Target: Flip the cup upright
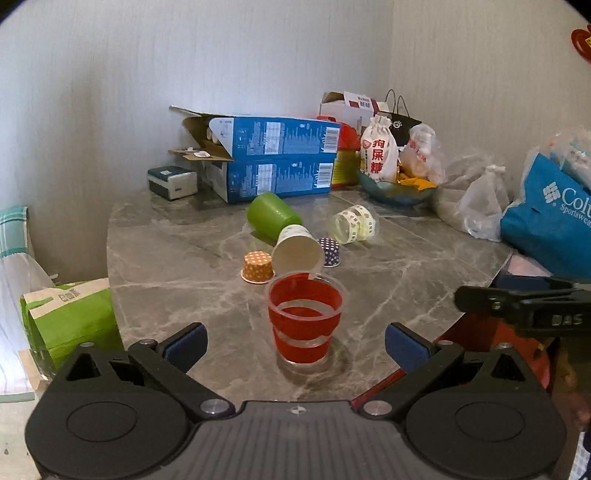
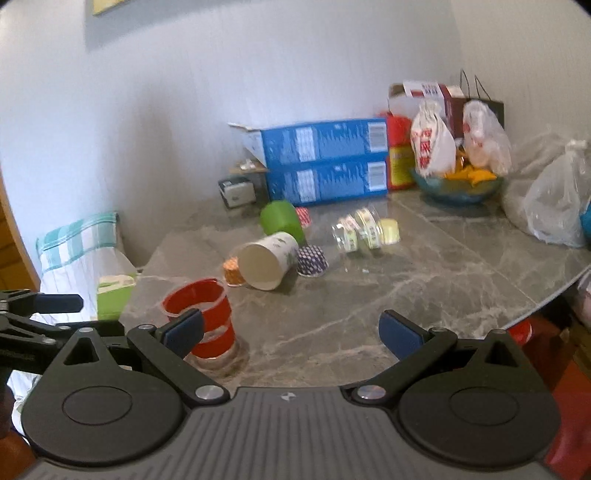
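Table (image 1: 406,266), L to R:
- L claw (image 1: 295,345): spread, holding nothing.
- Red cup (image 1: 306,317): upright at near edge, between the L fingers, untouched.
- Paper cup (image 1: 295,247): on its side mid-table. Judged light, thin-walled, crushable; grip mid-wall, gently.
- R claw (image 2: 291,332): spread, empty.

blue bag (image 1: 546,218) cut off, orange cup (image 2: 232,272) half hidden

Standing in a corner of pale ribbed walls (image 1: 110,92): grey marbled desk (image 1: 184,258), catching soft light. Leaning beside its left edge: teal-and-white striped cushion (image 2: 74,240). Hanging high on the wall: a picture frame (image 2: 107,5).
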Motion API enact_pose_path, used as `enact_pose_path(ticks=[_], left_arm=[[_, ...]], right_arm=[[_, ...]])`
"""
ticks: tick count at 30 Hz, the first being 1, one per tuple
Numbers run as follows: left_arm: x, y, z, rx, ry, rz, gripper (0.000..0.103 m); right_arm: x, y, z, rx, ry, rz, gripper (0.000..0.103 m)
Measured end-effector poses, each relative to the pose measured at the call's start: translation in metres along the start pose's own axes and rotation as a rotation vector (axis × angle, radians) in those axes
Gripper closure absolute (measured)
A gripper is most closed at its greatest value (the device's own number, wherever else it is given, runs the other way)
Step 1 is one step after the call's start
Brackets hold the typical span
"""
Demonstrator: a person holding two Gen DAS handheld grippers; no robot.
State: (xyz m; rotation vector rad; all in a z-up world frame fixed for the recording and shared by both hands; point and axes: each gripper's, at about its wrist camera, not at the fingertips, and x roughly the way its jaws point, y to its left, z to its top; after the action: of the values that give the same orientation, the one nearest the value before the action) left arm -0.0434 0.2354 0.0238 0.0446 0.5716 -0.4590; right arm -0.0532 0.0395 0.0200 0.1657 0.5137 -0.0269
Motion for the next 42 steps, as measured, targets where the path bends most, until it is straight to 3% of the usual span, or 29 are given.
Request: enact_pose_path(ticks=[12,42], left_arm=[[-0.001,-0.002,0.005,-0.022,0.026,-0.014,0.0],[-0.008,0.0,0.009,-0.05,0.005,-0.011,0.0]], right_arm=[[0.002,0.004,0.007,-0.032,0.014,0.003,0.001],[0.003,0.005,0.007,-0.071,0.026,0.027,0.001]])
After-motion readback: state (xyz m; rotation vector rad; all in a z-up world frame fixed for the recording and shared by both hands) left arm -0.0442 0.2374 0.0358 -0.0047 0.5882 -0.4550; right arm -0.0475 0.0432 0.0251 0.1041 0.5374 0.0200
